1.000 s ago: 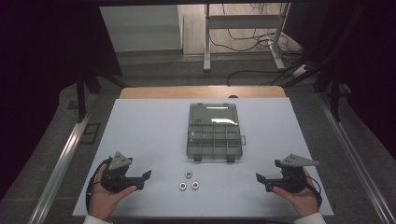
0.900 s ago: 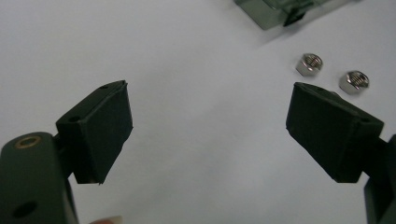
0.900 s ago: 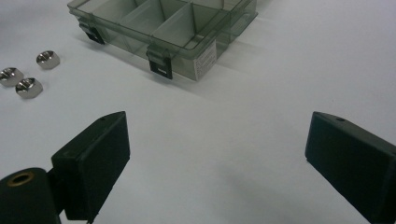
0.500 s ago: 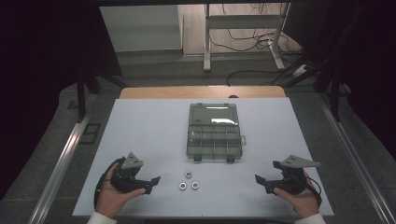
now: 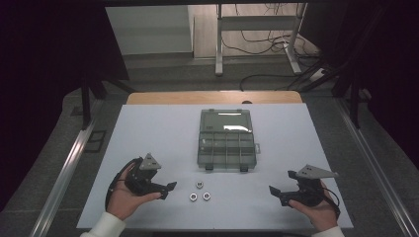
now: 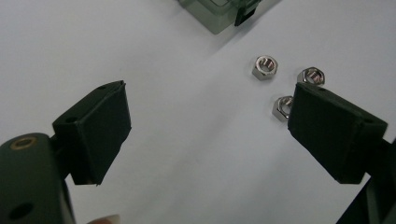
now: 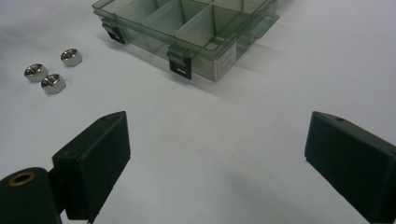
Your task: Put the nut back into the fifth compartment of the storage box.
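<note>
Three steel hex nuts [image 5: 199, 185] lie loose on the white table [image 5: 148, 133], just in front of a clear grey compartment box [image 5: 226, 143] with its lid open. My left gripper [image 5: 168, 189] is open, low over the table, a short way left of the nuts. In the left gripper view its jaws [image 6: 210, 98] stand wide apart with nothing between them. One nut [image 6: 265, 67] lies ahead, and another nut [image 6: 282, 108] is partly hidden behind the right jaw. My right gripper [image 5: 281, 182] is open and empty at the front right, with the nuts [image 7: 53, 83] and box [image 7: 187, 28] far off.
The box has several empty compartments and two black latches [image 7: 180, 66] on its front wall. A wooden strip [image 5: 212, 97] edges the table's far side. Metal rails [image 5: 64, 168] run along both sides. Bare white table surface lies around both grippers.
My left gripper has moved right along the front of the table, closing most of the gap to the nuts. The right gripper has barely shifted. Both stay open.
</note>
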The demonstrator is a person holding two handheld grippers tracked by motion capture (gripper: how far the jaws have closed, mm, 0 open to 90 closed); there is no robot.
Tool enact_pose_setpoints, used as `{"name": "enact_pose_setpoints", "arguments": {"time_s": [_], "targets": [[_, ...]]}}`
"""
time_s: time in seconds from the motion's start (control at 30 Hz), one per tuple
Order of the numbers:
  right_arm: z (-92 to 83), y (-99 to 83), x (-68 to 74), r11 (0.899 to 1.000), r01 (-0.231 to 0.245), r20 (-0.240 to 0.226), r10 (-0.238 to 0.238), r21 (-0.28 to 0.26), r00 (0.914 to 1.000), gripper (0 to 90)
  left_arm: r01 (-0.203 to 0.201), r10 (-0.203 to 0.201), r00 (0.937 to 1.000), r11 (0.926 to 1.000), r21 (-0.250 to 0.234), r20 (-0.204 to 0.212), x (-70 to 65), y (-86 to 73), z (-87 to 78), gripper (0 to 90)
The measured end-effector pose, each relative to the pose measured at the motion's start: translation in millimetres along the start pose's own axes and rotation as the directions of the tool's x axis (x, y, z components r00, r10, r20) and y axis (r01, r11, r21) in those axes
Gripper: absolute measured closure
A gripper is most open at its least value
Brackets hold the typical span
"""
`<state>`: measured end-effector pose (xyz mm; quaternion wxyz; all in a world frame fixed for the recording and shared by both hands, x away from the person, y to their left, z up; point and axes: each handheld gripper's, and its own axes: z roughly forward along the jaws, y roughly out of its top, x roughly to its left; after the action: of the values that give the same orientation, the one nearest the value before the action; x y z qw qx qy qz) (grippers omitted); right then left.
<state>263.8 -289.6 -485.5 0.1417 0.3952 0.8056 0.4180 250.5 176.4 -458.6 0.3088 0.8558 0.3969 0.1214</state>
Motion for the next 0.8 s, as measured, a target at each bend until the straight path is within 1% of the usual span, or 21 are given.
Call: {"name": "enact_pose_setpoints", "arguments": {"time_s": [0.07,0.1,0.27,0.33,0.37,0.4,0.5,0.57,0.7,0.73,0.77,0.8], "targets": [[0.3,-1.5,-0.4,1.0,-0.002,0.001,0.002,0.009,1.0,6.8,-0.016,0.016,0.9998,0.9998,0.007,0.009,-0.8,6.9,3.1,13.9],[0.3,-1.5,-0.4,1.0,-0.002,0.001,0.002,0.009,1.0,6.8,-0.016,0.016,0.9998,0.9998,0.007,0.009,-0.8,6.9,3.1,13.9],[-3.3,-3.4,0.2,1.0,-0.001,0.0,0.001,0.003,1.0,7.0,-0.056,0.055,0.9981,0.9981,0.024,0.028,-7.8,18.2,8.8,14.4],[-3.5,-3.6,0.1,1.0,-0.002,-0.001,0.002,0.002,1.0,7.1,-0.071,0.069,0.9969,0.997,0.031,0.037,-10.4,22.5,11.8,14.4],[-3.4,-3.9,-0.2,1.0,-0.004,-0.002,0.004,0.002,1.0,7.2,-0.085,0.083,0.9955,0.9958,0.035,0.046,-12.8,26.6,14.9,14.5],[-3.4,-3.9,-0.2,1.0,-0.004,-0.002,0.004,0.002,1.0,7.2,-0.085,0.083,0.9955,0.9958,0.035,0.046,-12.8,26.6,14.9,14.5],[-3.1,-3.9,-0.6,1.0,-0.004,-0.004,0.004,0.003,1.0,7.2,-0.104,0.101,0.993,0.9935,0.046,0.061,-15.1,31.6,19.7,14.8],[-2.9,-4.4,-1.3,1.0,-0.002,-0.003,0.002,0.005,1.0,7.3,-0.123,0.119,0.9908,0.9902,0.066,0.065,-16.9,35.7,25.5,15.1],[-2.9,-4.6,-1.3,1.0,-0.003,-0.003,0.003,0.005,1.0,7.4,-0.125,0.12,0.9907,0.9892,0.076,0.064,-18.0,40.2,29.7,15.1],[-3.1,-4.7,-1.1,1.0,-0.003,-0.003,0.003,0.003,1.0,7.4,-0.131,0.126,0.9897,0.9879,0.083,0.068,-19.3,43.5,30.7,15.1],[-3.1,-4.7,-1.1,1.0,-0.003,-0.003,0.003,0.003,1.0,7.4,-0.131,0.126,0.9897,0.9879,0.083,0.068,-19.3,43.5,30.7,15.1],[-3.3,-4.7,-0.8,1.0,-0.004,-0.002,0.004,0.004,1.0,7.4,-0.144,0.138,0.988,0.9859,0.086,0.069,-21.4,46.8,31.4,15.1]]}}
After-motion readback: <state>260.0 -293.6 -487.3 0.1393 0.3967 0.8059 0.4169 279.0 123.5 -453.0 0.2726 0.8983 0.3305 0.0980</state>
